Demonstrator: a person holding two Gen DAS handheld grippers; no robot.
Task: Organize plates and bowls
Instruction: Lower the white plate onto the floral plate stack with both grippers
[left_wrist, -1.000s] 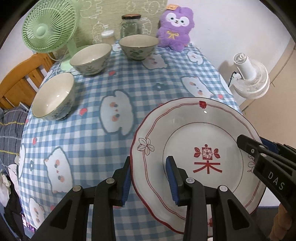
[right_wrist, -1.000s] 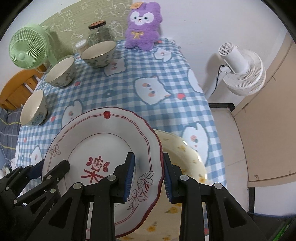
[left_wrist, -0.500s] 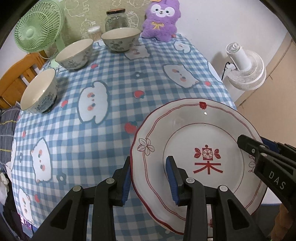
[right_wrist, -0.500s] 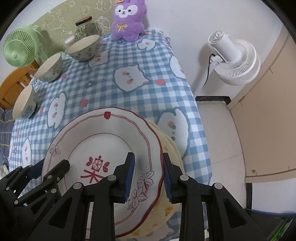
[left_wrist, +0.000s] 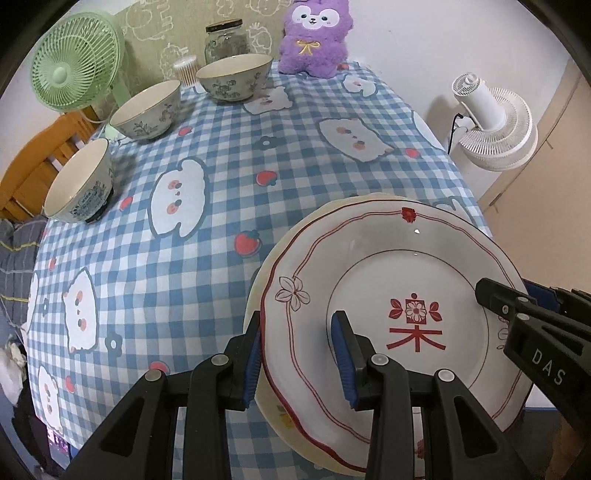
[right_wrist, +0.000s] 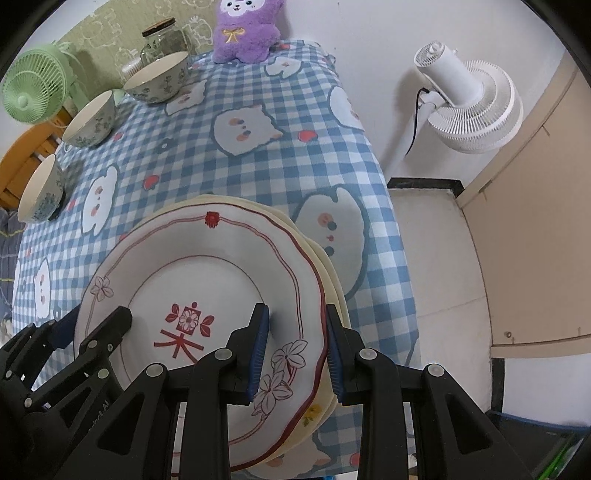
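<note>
A blue-and-white checked tablecloth (left_wrist: 229, 155) printed with cartoon cats covers the table, with a green fan (left_wrist: 75, 61), a glass jar (left_wrist: 226, 41) and a purple plush toy (left_wrist: 314, 35) along its far edge and a white fan (right_wrist: 469, 107) on the floor beside it. Three bowls (left_wrist: 147, 110) stand apart along the far left side, not yet gathered.

The left gripper (left_wrist: 295, 354) is clamped on the left rim of the red-trimmed plate (left_wrist: 399, 295), and the right gripper (right_wrist: 295, 350) is clamped on its opposite rim. A second ago the plate hung over bare cloth with only part of the cream plate (right_wrist: 332, 280) showing beside it; now it sits squarely above that cream plate, close over it, though contact cannot be confirmed. The plate has come lower and nearer the table's near right corner. In my judgement, the stacking step is almost done, with release remaining, then the bowls.
</note>
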